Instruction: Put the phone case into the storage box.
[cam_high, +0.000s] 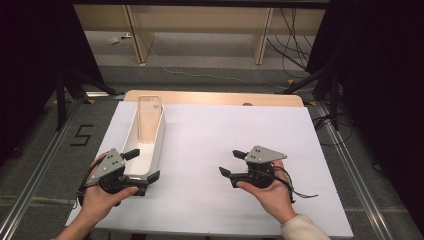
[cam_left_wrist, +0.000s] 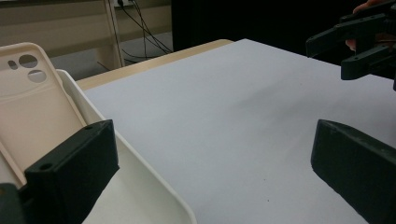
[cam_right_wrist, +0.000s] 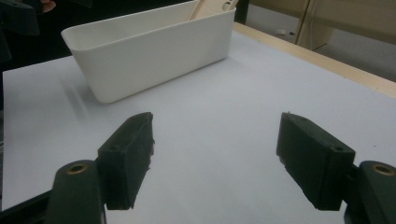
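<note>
High view shows both grippers nearest the person: the left gripper (cam_high: 141, 165) straddles the near end wall of the white bin (cam_high: 156, 146) with jaws spread wide, gripping nothing; the right gripper (cam_high: 232, 162) hovers wide open over the white sheet (cam_high: 240, 130). Farther back, a beige phone case (cam_high: 149, 117) leans inside the bin's far end.

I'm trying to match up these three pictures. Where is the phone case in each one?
High view: phone case upper left, leaning in the far end of the white bin.
Left gripper view: far left, camera holes up.
Right gripper view: top centre, just its tip above the rim.
Shared landmark: the white bin.
</note>
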